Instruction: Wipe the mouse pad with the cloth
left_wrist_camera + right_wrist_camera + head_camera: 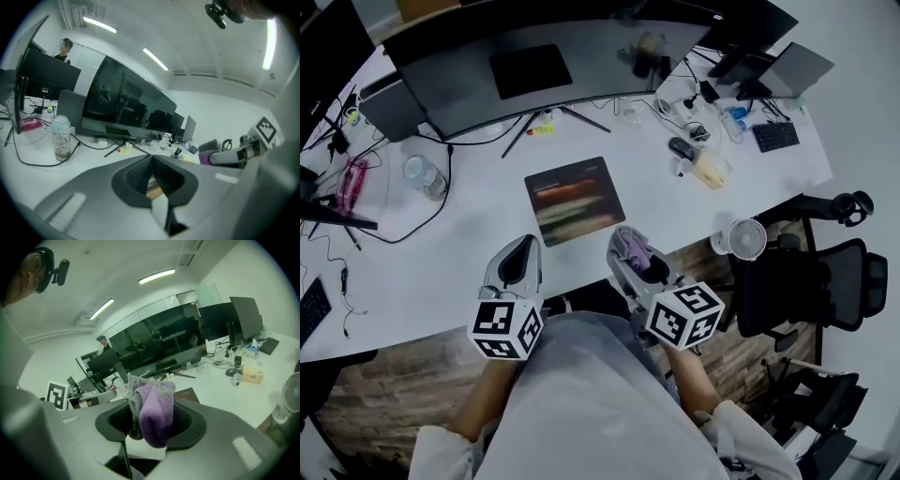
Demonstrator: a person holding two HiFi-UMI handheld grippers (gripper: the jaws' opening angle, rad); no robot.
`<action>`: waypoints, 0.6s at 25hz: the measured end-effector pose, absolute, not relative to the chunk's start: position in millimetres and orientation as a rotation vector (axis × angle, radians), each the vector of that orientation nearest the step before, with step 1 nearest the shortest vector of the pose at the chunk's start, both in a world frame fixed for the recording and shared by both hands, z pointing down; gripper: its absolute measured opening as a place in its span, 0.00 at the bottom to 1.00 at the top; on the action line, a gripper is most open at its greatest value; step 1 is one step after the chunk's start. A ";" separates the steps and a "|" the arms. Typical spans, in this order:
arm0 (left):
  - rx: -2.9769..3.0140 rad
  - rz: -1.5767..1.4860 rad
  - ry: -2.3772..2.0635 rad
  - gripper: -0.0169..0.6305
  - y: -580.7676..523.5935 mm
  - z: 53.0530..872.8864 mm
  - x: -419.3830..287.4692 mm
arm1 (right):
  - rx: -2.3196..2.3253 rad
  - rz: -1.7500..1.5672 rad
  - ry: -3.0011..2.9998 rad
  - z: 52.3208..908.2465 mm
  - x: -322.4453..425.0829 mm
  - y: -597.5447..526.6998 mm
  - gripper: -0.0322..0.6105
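The dark mouse pad [575,200] with an orange streak lies flat on the white desk [441,272], below the curved monitor. My right gripper [630,251] is shut on a purple and grey cloth [151,408], folded and sticking up between its jaws; it hovers just off the pad's near right corner. The cloth [634,247] shows as a purple lump in the head view. My left gripper [519,263] hangs near the desk's front edge, left of the pad, shut with its ribbed pads [140,177] meeting and nothing held. A sliver of the pad [188,394] shows behind the cloth.
A curved monitor [534,66] on a tripod foot stands behind the pad. A clear jar [424,176] and cables lie at the left. A mouse [682,147], a tissue pack [710,171] and a small fan [743,239] sit at the right. An office chair [811,281] stands beside the desk.
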State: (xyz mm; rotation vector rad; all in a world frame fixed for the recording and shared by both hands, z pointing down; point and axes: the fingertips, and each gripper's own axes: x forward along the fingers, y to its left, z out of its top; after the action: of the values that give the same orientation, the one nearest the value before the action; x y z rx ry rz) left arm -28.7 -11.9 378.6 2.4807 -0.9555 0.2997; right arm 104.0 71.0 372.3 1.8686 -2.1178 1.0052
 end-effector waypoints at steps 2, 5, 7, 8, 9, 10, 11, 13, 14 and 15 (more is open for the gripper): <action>2.462 0.295 -0.994 0.03 -15.4 381.8 -34.0 | 1.845 0.998 -2.128 373.6 102.8 61.4 0.31; 2.425 0.292 -1.077 0.03 -24.8 384.7 -41.3 | 1.833 0.978 -2.157 369.6 105.2 43.3 0.31; 2.406 0.297 -1.098 0.03 -29.1 386.7 -41.9 | 1.786 0.980 -2.203 366.1 103.4 28.5 0.31; 2.397 0.305 -1.102 0.03 -30.4 388.7 -41.2 | 1.757 0.984 -2.226 365.1 101.7 21.3 0.31; 2.388 0.316 -1.112 0.03 -31.8 391.1 -40.5 | 1.728 0.991 -2.246 364.7 100.1 14.7 0.31; 2.378 0.327 -1.131 0.03 -34.1 393.3 -40.6 | 1.703 1.005 -2.262 364.5 99.0 8.3 0.31; 2.368 0.337 -1.157 0.03 -37.7 395.2 -41.4 | 1.681 1.026 -2.277 364.1 98.5 1.8 0.32; 2.347 0.353 -1.203 0.03 -45.7 399.8 -43.2 | 1.647 1.076 -2.305 362.9 98.8 -11.2 0.32; 2.335 0.360 -1.213 0.03 -48.0 403.4 -43.5 | 1.630 1.090 -2.315 362.9 99.0 -17.2 0.32; 2.320 0.367 -1.218 0.03 -49.3 408.1 -43.4 | 1.612 1.093 -2.321 363.6 98.9 -22.9 0.32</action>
State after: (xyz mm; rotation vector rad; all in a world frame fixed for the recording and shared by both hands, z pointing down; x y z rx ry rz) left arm -43.4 -49.3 408.1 2.3200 -1.2181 0.3672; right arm 98.9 -22.9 363.6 1.6116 -2.3207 1.0934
